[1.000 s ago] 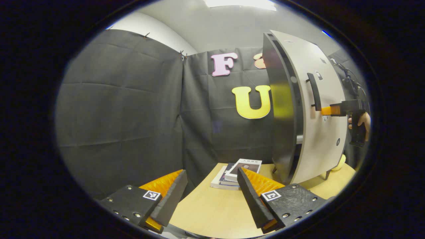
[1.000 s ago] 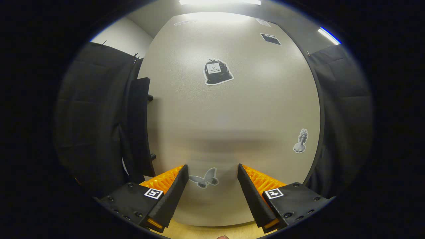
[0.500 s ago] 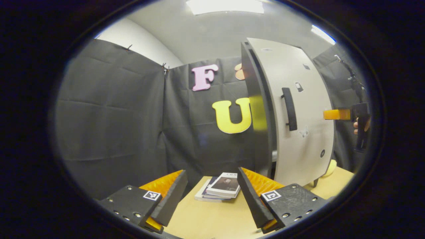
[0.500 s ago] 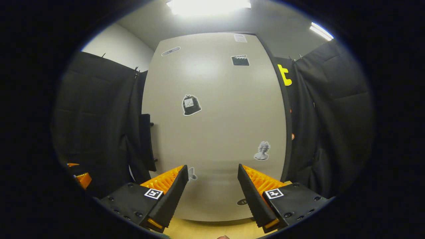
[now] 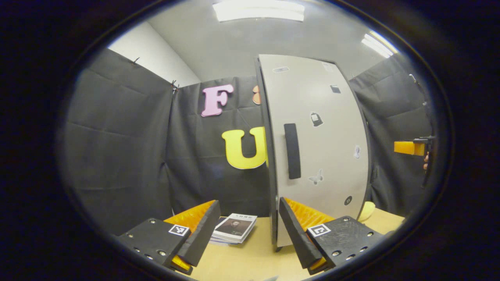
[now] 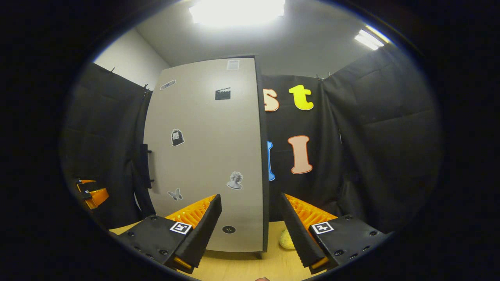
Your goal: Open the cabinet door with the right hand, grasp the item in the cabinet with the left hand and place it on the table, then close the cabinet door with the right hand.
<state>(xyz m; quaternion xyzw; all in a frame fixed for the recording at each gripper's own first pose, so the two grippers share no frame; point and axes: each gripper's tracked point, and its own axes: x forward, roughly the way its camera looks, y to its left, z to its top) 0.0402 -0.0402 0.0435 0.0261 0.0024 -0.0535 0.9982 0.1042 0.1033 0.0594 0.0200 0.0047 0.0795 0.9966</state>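
My left gripper (image 5: 249, 230) has its 2 fingers spread and empty above the table (image 5: 250, 257), facing the shut cabinet door (image 5: 316, 148) and its handle (image 5: 292, 156). The books (image 5: 234, 228) (the item, I judge) lie on the table beside the cabinet. My right gripper (image 6: 250, 228), likewise spread and empty, stands clear of the door; task looks complete.

One cabinet (image 5: 316, 156), two books (image 5: 233, 228), two claws (image 5: 249, 230).

Left gripper view: low over the pale wooden table (image 5: 250, 253), facing the tall beige cabinet door (image 5: 316, 148) at frame centre, from its handle side. Right gripper view: similarly low, facing the same door (image 6: 207, 156) left of centre, at middling range. Shared: door and table (image 6: 250, 269).
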